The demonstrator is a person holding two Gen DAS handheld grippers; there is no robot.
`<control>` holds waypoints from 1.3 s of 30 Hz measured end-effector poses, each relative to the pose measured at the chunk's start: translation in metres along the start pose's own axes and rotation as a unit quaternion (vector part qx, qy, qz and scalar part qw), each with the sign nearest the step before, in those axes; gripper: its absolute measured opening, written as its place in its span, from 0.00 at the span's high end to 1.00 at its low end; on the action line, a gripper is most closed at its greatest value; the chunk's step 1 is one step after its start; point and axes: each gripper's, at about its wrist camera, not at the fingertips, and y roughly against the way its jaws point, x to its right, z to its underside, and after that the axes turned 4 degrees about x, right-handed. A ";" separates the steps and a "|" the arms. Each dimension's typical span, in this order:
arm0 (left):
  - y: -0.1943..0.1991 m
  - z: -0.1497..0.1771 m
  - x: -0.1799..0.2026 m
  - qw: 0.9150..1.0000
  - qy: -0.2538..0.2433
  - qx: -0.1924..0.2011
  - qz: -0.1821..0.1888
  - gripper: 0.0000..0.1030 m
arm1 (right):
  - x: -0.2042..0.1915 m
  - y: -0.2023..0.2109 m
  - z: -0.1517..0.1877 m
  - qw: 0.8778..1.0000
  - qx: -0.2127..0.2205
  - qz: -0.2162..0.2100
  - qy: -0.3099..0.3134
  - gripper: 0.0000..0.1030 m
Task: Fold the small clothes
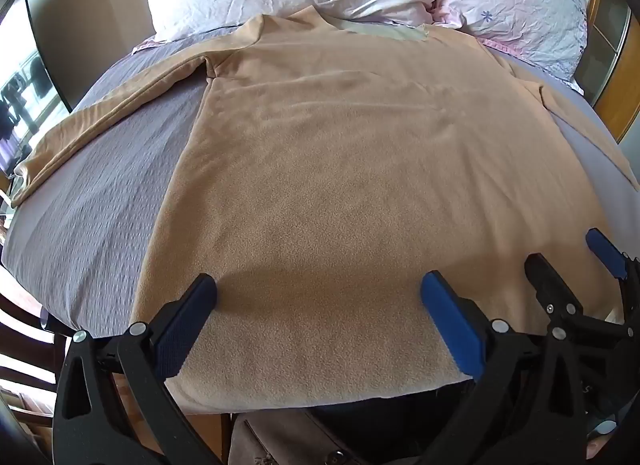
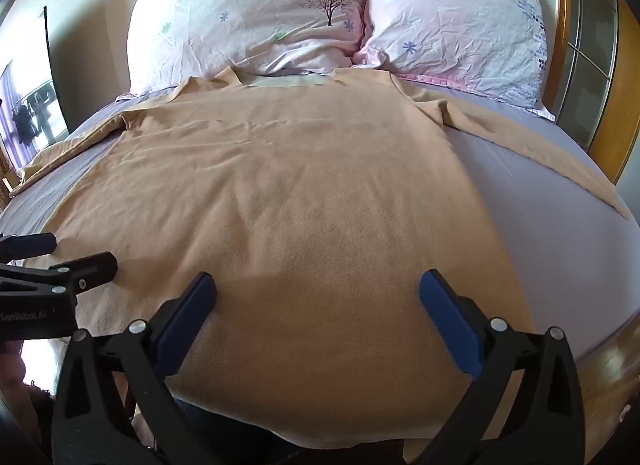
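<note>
A tan shirt lay flat on the bed, with two grippers above its bottom edge.

The tan shirt (image 1: 340, 169) was spread over the gray bed sheet (image 1: 104, 193), its collar up by the two flowered pillows (image 2: 256, 13) and its sleeves stretched out to each side. The left gripper (image 1: 318, 289) and the right gripper (image 2: 318, 289) were both wide open, side by side, holding nothing.
</note>
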 end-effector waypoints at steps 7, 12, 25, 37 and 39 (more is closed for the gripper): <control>0.000 0.000 0.000 1.000 0.000 0.000 0.000 0.01 | 0.000 0.000 0.001 1.000 0.002 -0.001 -0.003 0.02; 0.000 0.000 0.000 1.000 0.000 0.001 0.000 0.01 | 0.001 0.001 0.001 1.000 0.002 -0.001 -0.002 0.02; 0.000 0.000 0.000 1.000 0.000 0.002 0.000 0.01 | 0.002 0.000 0.002 1.000 0.003 -0.002 -0.002 0.02; 0.000 0.000 0.000 1.000 0.000 0.003 0.000 0.01 | 0.003 0.001 0.002 1.000 0.004 -0.002 -0.002 0.02; 0.000 0.000 0.000 1.000 0.000 0.004 -0.001 0.01 | 0.003 0.001 0.002 1.000 0.004 -0.002 -0.002 0.02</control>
